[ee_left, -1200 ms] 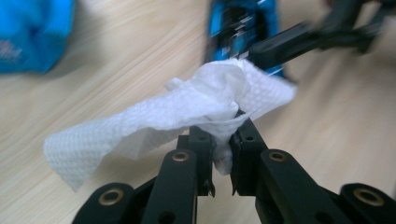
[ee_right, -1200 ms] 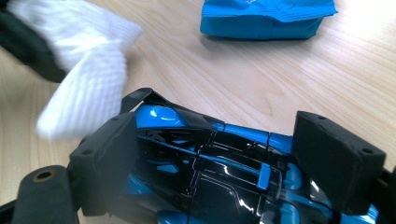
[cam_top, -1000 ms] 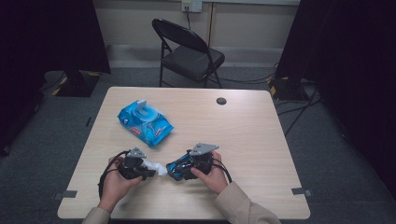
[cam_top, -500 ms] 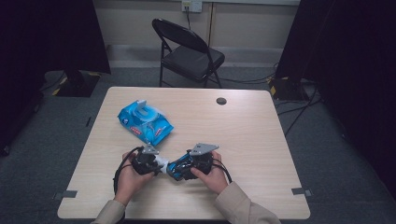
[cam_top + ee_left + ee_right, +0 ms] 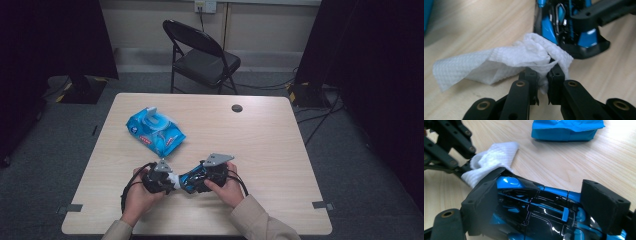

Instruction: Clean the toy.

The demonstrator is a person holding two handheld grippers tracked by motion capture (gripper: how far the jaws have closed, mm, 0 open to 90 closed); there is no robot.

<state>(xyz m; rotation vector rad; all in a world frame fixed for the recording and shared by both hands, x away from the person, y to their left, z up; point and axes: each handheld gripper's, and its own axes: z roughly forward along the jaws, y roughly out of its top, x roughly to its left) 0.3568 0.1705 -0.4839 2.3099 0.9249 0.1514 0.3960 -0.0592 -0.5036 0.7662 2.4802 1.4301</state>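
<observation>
Low in the high view, just left of centre, the right gripper (image 5: 192, 181) clamps a blue and black toy car (image 5: 536, 212) across its body, one pad on each side. The left gripper (image 5: 543, 75) pinches a white wet wipe (image 5: 499, 60) between nearly closed jaws and presses it against the car's end. The car looks like light, rigid, glossy plastic, so it is probably slippery and best held across its broad flanks. The wipe is limp and thin; a bunched fold gives the firmest hold. A blue wipes pack (image 5: 155, 131) lies toward the upper left of the table (image 5: 270, 145).
</observation>
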